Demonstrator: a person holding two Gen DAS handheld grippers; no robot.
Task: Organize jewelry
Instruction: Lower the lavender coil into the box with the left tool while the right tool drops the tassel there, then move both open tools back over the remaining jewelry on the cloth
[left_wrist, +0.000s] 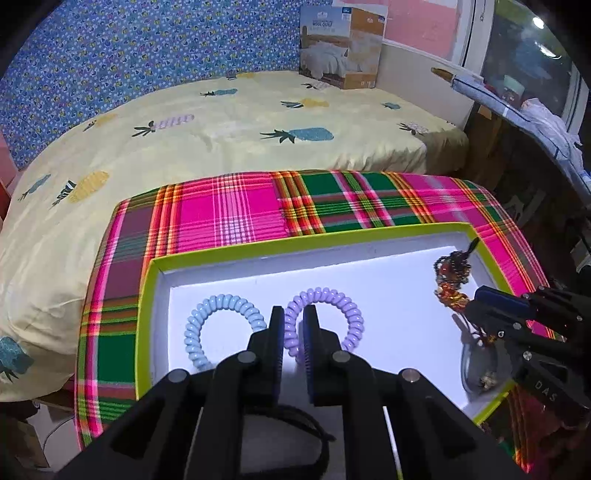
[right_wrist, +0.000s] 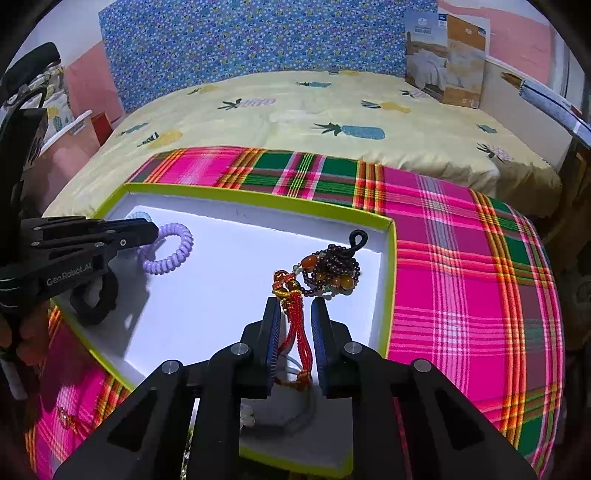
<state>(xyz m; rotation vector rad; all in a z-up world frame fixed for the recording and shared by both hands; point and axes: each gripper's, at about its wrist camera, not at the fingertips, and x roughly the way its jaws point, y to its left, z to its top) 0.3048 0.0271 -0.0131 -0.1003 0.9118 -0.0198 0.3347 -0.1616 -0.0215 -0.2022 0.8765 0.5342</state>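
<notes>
My left tongs (left_wrist: 293, 334) pinch the purple coil band (left_wrist: 325, 321) in the green-rimmed tray (left_wrist: 332, 242), parking it beside the blue one (left_wrist: 221, 328). Right tongs (right_wrist: 293, 325) straddle the bead tassel's (right_wrist: 325, 273) red cords, jaws apart, tassel lying in the tray.

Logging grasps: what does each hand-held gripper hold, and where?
Left: purple coil band, at its left arc. Right: beaded charm, red tassel cords between fingers; clamping cannot be told.

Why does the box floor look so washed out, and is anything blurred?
Left wrist view: the white box floor is overexposed around the purple coil; the right gripper is sharp. Right wrist view: the floor is milder, the left gripper casts a soft shadow, and the bead charm is crisp; fisheye bends edges.
</notes>
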